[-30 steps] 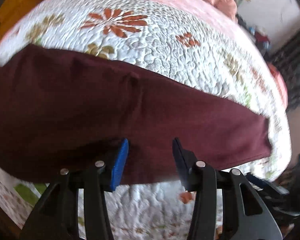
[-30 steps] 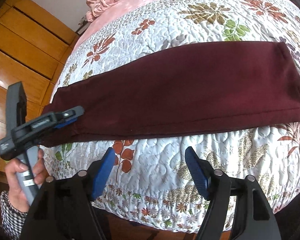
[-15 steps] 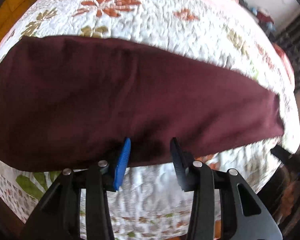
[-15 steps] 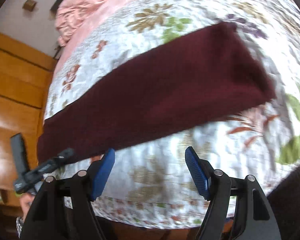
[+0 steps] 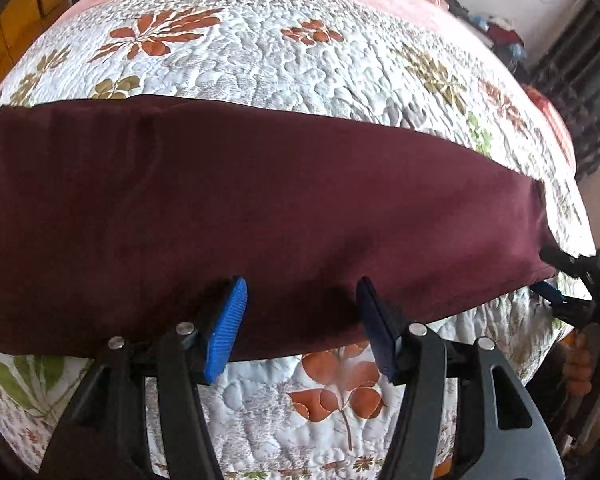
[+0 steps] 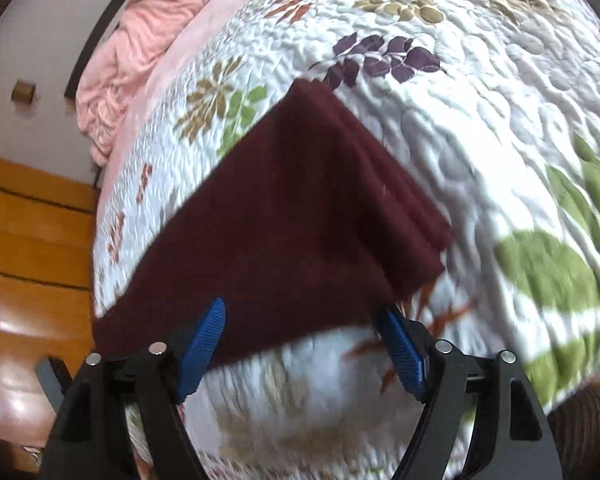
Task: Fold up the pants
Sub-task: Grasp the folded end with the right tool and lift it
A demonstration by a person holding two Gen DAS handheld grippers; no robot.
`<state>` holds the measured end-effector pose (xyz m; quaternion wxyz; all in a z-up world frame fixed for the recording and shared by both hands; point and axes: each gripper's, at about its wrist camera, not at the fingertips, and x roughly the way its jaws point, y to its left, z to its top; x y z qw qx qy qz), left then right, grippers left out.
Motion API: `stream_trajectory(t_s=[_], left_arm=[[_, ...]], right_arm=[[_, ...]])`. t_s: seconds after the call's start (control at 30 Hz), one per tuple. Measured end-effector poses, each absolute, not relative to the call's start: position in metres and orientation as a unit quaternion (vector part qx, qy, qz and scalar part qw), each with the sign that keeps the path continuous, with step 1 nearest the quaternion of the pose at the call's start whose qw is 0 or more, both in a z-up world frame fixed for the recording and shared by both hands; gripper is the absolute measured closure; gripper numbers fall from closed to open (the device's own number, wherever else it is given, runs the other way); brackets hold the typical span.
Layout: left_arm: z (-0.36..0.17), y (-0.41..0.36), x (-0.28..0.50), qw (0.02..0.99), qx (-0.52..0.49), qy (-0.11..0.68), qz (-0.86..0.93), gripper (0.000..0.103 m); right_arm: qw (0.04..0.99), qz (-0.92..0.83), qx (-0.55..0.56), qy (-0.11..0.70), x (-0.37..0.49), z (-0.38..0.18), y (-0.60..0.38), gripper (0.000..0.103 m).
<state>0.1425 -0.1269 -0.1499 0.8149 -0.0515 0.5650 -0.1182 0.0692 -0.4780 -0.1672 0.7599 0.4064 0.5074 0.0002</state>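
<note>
Left wrist view: the left gripper (image 5: 300,320) has its blue pads spread wide, poised at the near edge of the maroon pants (image 5: 260,216), pinching nothing. They lie folded lengthwise in a long band across the floral quilt (image 5: 300,60) on the bed. At their far end the right gripper (image 6: 300,340), jaws equally wide, straddles the near edge by the layered leg hems, gripping nothing. A pink blanket (image 6: 128,56) is bunched at the head of the bed.
</note>
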Motion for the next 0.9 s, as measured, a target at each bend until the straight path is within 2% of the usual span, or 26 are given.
stream_trajectory(t_s=[0.07,0.13,0.2,0.27,0.5,0.63,0.73,0.8,0.9], left_arm=[[-0.15,-0.125,0.145,0.813,-0.058,0.567,-0.118,0.044],[-0.149,-0.123,0.147,0.812,-0.071,0.568,-0.116,0.041],[-0.148,-0.123,0.148,0.811,-0.082,0.568,-0.114,0.039],[-0.147,-0.124,0.149,0.812,-0.081,0.567,-0.111,0.038],[-0.12,-0.122,0.154,0.84,-0.08,0.529,-0.094,0.037],[-0.11,-0.134,0.152,0.856,-0.062,0.504,-0.096,0.031],[-0.127,-0.15,0.149,0.853,-0.031,0.513,-0.097,0.031],[-0.152,-0.159,0.148,0.835,-0.014,0.54,-0.101,0.031],[-0.163,-0.168,0.14,0.848,0.03,0.519,-0.099,0.027]], right_arm=[[0.763,0.002,0.42,0.492,0.075,-0.171,-0.482,0.025],[0.766,-0.007,0.431,0.477,0.078,-0.174,-0.485,0.036],[0.771,-0.017,0.423,0.476,0.079,-0.174,-0.49,0.081],[0.765,0.014,0.448,0.462,0.079,-0.176,-0.495,0.086],[0.79,0.058,0.46,0.401,0.076,-0.128,-0.53,0.09],[0.823,0.004,0.425,0.378,0.053,-0.095,-0.568,0.09],[0.828,-0.059,0.392,0.397,0.036,-0.099,-0.592,0.09],[0.808,-0.102,0.364,0.451,0.032,-0.123,-0.6,0.09],[0.78,-0.102,0.395,0.474,0.027,-0.158,-0.608,0.089]])
